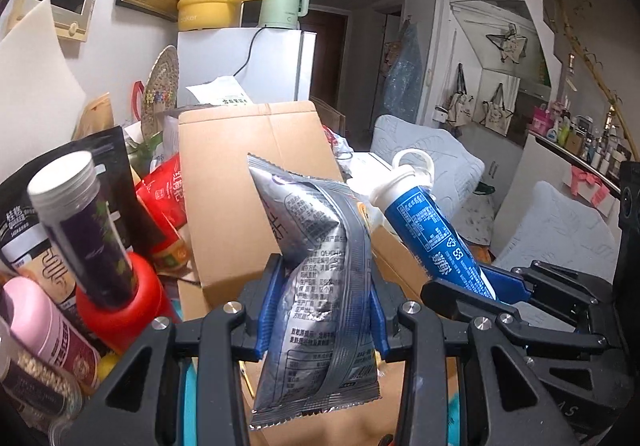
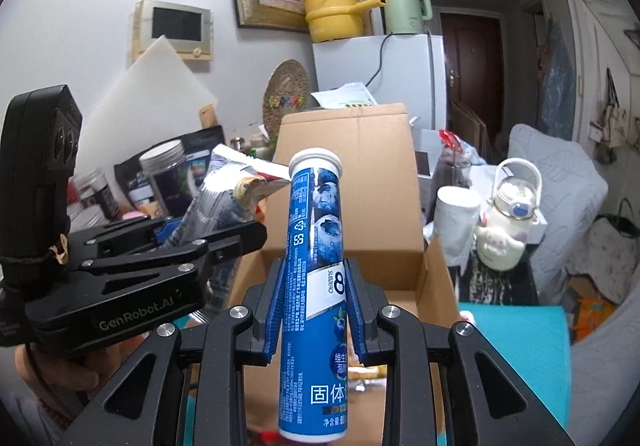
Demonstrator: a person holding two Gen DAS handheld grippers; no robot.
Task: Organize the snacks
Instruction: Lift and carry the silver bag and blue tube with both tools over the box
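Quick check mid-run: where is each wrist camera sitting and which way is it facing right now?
Left wrist: on the left gripper, facing its silver snack pouch and the cardboard box; right gripper at right.
Right wrist: on the right gripper, facing its blue tube and the open box; left gripper and a hand at left.
Shared: box, fridge, yellow pot, green kettle.

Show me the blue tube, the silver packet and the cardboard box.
blue tube (image 2: 316,246), right wrist view, on its printed side between the fingers.
silver packet (image 1: 320,270), left wrist view, on its crinkled middle.
cardboard box (image 2: 360,150), right wrist view, on its raised back flap.
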